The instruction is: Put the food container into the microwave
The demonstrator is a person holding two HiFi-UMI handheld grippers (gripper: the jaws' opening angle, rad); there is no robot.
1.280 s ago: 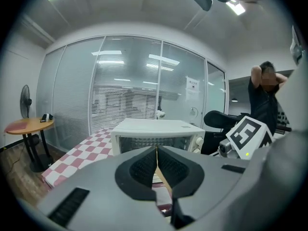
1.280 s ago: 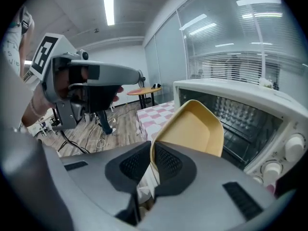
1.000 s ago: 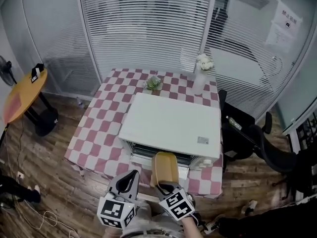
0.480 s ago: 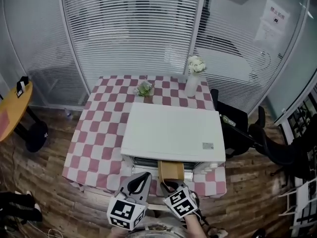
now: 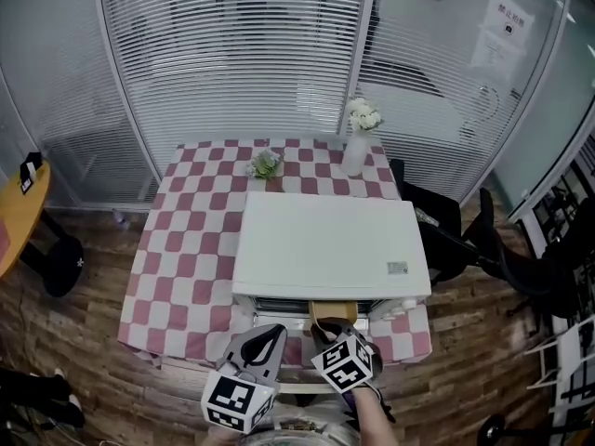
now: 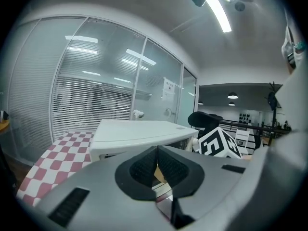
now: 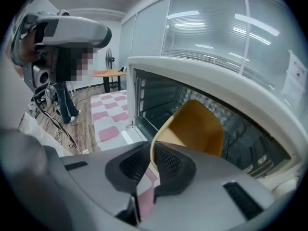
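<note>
The white microwave [image 5: 330, 244] sits on the checkered table, its front cavity [image 7: 202, 114] open toward me. A yellow-tan food container [image 7: 195, 129] is partly inside the cavity, tilted, and shows as a tan patch [image 5: 332, 312] under the microwave's front edge in the head view. My right gripper [image 7: 150, 159] is shut on the container's near rim. In the head view the right gripper [image 5: 325, 331] is right at the microwave's front. My left gripper [image 5: 271, 334] hovers just left of it, shut with nothing between its pads [image 6: 156, 165].
A white vase of flowers [image 5: 358, 137] and a small plant [image 5: 266, 163] stand at the table's far side. Black office chairs [image 5: 465, 235] are to the right. A round orange side table [image 5: 19, 212] is at far left. A glass wall with blinds is behind.
The right gripper has pushed the yellow container forward into the microwave cavity; far less of it shows in the head view. The head view has shifted, and the left gripper stays beside it.
</note>
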